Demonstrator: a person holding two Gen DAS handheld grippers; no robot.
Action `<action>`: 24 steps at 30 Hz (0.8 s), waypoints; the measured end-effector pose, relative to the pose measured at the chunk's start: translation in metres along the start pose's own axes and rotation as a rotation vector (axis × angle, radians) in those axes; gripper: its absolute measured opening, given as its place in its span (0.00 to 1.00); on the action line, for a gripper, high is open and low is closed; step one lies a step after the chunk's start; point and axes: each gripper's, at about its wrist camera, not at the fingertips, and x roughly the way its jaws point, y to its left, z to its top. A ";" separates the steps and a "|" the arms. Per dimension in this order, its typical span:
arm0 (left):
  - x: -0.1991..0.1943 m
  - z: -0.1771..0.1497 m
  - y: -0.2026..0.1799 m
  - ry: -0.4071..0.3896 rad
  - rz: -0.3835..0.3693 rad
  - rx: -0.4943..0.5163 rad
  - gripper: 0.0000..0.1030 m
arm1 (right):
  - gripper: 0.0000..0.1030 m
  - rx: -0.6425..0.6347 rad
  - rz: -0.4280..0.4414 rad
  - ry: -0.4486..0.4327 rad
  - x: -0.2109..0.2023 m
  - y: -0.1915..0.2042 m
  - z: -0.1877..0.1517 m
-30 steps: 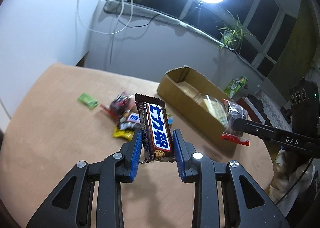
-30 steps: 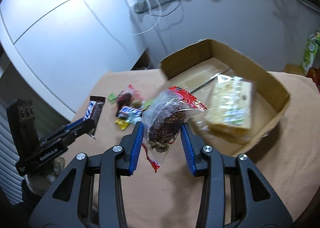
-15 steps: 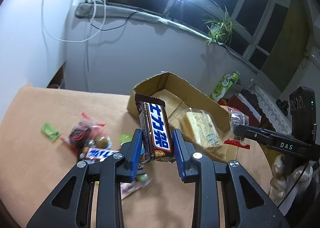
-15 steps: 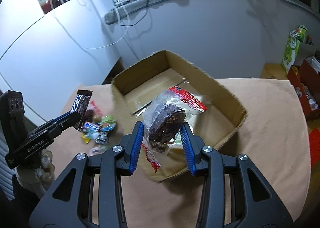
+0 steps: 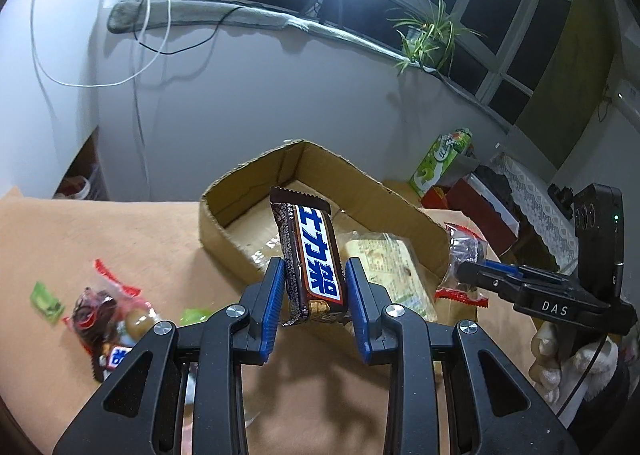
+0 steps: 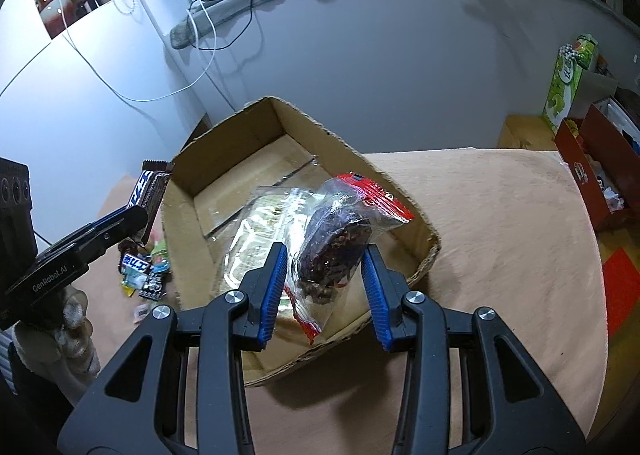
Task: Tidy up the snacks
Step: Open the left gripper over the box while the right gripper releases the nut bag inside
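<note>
Right wrist view: right hand-held gripper (image 6: pixel 324 275) pinching bag (image 6: pixel 336 231) now hangs over box (image 6: pixel 424 251); left hand-held gripper (image 5: pixel 314 295), pinching bar (image 5: pixel 312 255), has closed in. Both near release.

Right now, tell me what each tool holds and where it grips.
Left tool: chocolate bar, lower half. Right tool: clear snack bag, around its middle.
</note>
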 end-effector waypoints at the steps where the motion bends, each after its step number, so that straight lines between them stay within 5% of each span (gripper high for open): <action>1: 0.003 0.001 -0.001 0.004 0.000 0.003 0.28 | 0.39 0.003 0.001 0.002 0.001 -0.002 0.001; 17: 0.018 0.006 -0.023 0.016 0.051 0.073 0.29 | 0.42 -0.006 0.000 0.011 0.008 -0.003 0.000; 19: 0.017 0.006 -0.023 0.014 0.055 0.078 0.30 | 0.48 -0.013 -0.005 0.009 0.007 -0.002 -0.001; 21: 0.014 0.007 -0.025 0.003 0.067 0.085 0.40 | 0.65 -0.019 -0.021 -0.007 0.004 0.000 -0.001; 24: 0.009 0.009 -0.027 -0.011 0.067 0.090 0.42 | 0.66 -0.022 -0.022 -0.023 -0.001 0.002 -0.001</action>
